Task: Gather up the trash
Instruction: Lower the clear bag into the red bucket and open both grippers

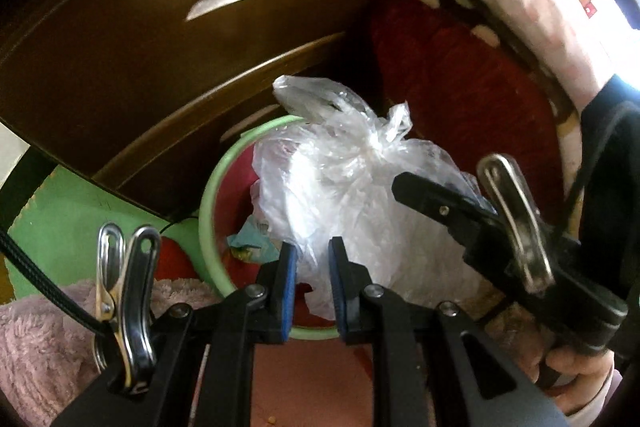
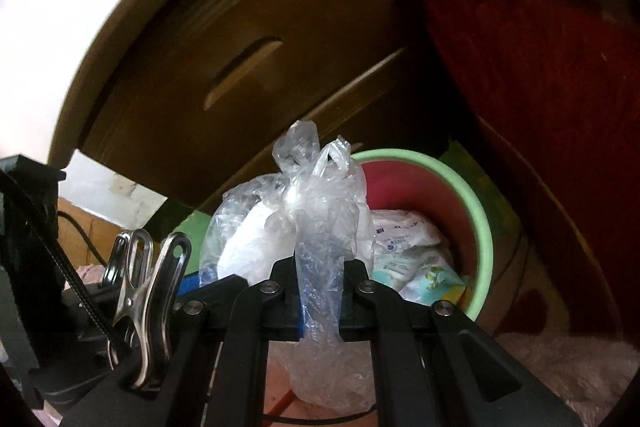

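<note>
A: On the left we see a fluffy pink blanket (image 1: 36,339), soft and lumpy, and next to it a flat green floor patch (image 1: 68,211). A shiny metal clip (image 1: 124,307) sits on our left gripper (image 1: 313,287).

B: Our left gripper has blue pads (image 1: 289,291) on its black fingers. They stand a little bit apart, and a thin fold of the clear plastic bag (image 1: 340,187) hangs between them. We cannot tell if the pads squeeze it.

A: The bag is crinkly and see-through, tied in a knot on top, with white stuff inside. It sits over the round bin (image 1: 208,211), which has a smooth pale green rim and red inside.

B: Behind it is a brown wooden drawer (image 1: 180,39) with a long curved handle slot.

A: From the right wrist view, our right gripper (image 2: 320,299) is pinched tight on a twisted strip of the bag. Some soft white packets (image 2: 404,247) lie in the bin.

B: Far right, a dark red cloth (image 1: 460,87) hangs with a white-spotted edge.
</note>
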Tool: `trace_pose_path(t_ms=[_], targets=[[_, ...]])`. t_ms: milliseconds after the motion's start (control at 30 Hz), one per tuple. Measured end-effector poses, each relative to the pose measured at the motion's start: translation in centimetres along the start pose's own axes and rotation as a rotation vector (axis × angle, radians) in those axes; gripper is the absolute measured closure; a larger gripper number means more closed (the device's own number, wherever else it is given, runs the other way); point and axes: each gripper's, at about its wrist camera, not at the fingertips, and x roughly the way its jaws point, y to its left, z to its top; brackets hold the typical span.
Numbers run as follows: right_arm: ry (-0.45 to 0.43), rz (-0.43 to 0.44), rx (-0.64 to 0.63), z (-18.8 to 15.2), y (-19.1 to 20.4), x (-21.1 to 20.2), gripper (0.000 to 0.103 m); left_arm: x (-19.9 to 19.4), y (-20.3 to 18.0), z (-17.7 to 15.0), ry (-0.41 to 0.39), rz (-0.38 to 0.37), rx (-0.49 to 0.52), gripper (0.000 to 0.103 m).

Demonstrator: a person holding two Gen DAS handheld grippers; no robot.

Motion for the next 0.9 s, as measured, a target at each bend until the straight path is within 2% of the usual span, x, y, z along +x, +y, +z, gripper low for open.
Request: trace_pose_path(t_ms=[333,433,567,667,833,900], targets=[[0.019,-0.079,0.023,0.3,-0.9,2.9,0.093,2.1,0.7,0.2,0.03,0.024,-0.012,0.087],[0.029,-0.068,0.052,0.3,-1.5,3.5,0.092,2.1,0.8,0.2,0.029,0.024,-0.015,0.086],[0.032,-0.034,0.046,0.3,-1.2,3.7,0.091,1.9,0.6,0.5,0.016,0.023,-0.02,0.078],[0.014,-0.025,0.019,0.3,-1.3,2.9,0.082,1.5,0.4,0.5,0.003,0.022,-0.022,0.078],[-0.016,-0.055,-0.001,0.2,-1.3,1.8,0.062,0.3,0.2,0.6,-0.027,0.03,-0.015,0.077],[-0.021,-0.062,-0.005,0.1,-1.3,1.2,0.061,-0.4,0.1,0.5,-0.04,0.027,-0.01,0.077]])
